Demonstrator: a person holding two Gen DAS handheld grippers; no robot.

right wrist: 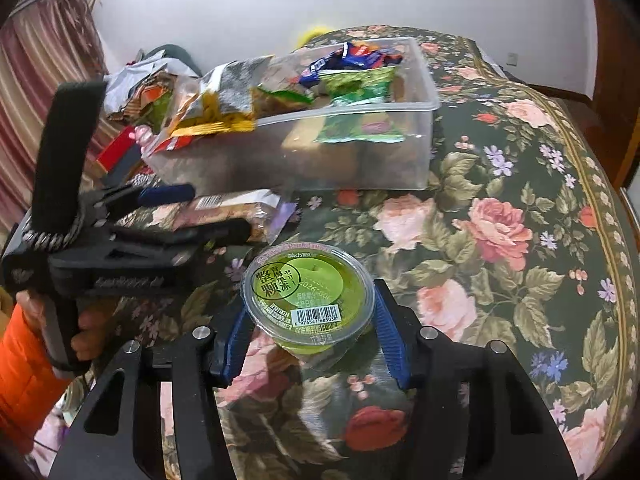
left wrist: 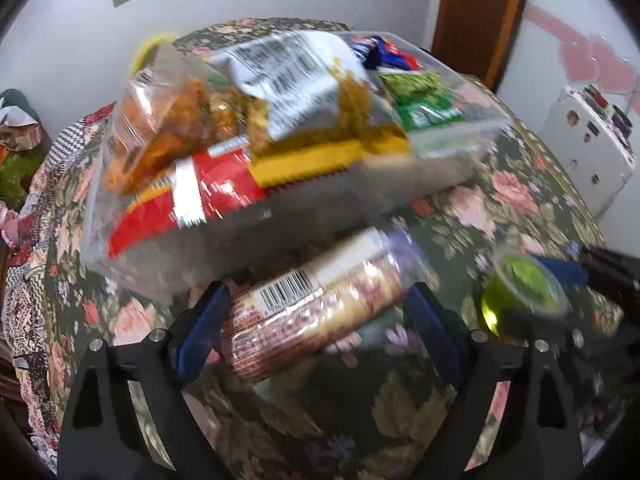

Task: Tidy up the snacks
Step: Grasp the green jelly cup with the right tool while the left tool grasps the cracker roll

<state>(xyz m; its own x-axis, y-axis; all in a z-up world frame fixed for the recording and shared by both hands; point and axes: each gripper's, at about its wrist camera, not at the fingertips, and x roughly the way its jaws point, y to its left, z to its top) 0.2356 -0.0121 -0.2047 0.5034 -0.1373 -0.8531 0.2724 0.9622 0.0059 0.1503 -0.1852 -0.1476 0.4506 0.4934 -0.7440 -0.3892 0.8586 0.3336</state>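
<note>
Left gripper (left wrist: 316, 312): fingers closed on cracker sleeve (left wrist: 316, 300), lower centre of frame, just below clear snack bin (left wrist: 456, 140). Right gripper (right wrist: 310, 334): fingers clamped on green jelly cup (right wrist: 308, 294), lower centre, above floral tablecloth (right wrist: 500, 240).

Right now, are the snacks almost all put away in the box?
Nearly. The clear box already holds lots of bags, like the green packet. In hand: the left gripper holds the cracker sleeve, and the right gripper holds the green jelly cup. Those two are not yet in the box.
</note>
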